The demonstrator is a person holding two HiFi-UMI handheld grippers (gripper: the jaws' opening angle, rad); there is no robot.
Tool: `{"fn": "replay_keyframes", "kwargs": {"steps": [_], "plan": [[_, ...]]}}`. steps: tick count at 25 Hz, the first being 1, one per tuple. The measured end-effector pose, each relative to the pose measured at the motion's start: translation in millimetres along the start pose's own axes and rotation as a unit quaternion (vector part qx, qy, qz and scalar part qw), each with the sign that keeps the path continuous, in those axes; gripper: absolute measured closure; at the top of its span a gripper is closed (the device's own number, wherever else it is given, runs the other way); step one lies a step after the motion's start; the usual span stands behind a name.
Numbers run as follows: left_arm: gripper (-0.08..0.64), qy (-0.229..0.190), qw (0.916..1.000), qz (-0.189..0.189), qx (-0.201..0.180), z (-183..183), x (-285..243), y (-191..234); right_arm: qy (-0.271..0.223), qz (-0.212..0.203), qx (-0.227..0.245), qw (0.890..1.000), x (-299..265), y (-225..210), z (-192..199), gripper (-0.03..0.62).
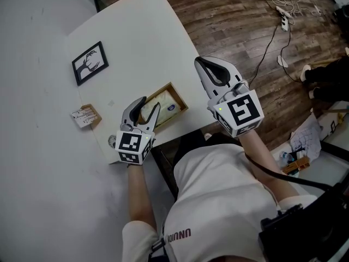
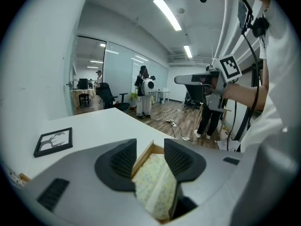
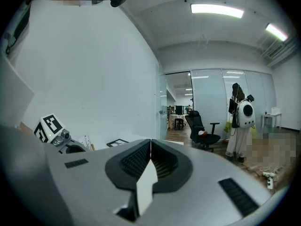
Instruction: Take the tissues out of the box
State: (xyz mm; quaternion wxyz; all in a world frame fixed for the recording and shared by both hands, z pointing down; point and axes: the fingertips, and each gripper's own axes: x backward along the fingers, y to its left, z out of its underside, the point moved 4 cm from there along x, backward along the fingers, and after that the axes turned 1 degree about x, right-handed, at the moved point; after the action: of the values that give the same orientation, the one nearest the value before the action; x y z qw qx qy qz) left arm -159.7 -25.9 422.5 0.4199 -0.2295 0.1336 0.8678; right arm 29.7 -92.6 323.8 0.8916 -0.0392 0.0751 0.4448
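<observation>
A shallow wooden tissue box (image 1: 175, 96) lies near the front edge of the white table (image 1: 136, 42), with a pale patterned tissue pack (image 2: 157, 185) inside it. My left gripper (image 1: 149, 105) hangs just over the box and points down into it. Its jaws stand open, with the pack and the box's wooden rim (image 2: 143, 157) showing between them in the left gripper view (image 2: 150, 149). My right gripper (image 1: 204, 62) is held up to the right, off the table's edge. It is shut on a thin white tissue (image 3: 147, 182) that sticks out behind the pads.
A black-framed picture (image 1: 90, 63) lies at the far left of the table, and a small packet of cards (image 1: 85, 116) sits left of the box. Cables and a power strip (image 1: 283, 16) trail over the wooden floor. An office chair (image 3: 203, 126) and people stand far back.
</observation>
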Motion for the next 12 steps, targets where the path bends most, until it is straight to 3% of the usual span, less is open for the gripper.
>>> {"fn": "replay_keyframes", "kwargs": {"steps": [12], "plan": [[0.347, 0.043, 0.9962, 0.074, -0.014, 11.0, -17.7, -12.8, 0.010, 0.008, -0.008, 1.000, -7.3, -5.7, 5.7, 0.572]]}}
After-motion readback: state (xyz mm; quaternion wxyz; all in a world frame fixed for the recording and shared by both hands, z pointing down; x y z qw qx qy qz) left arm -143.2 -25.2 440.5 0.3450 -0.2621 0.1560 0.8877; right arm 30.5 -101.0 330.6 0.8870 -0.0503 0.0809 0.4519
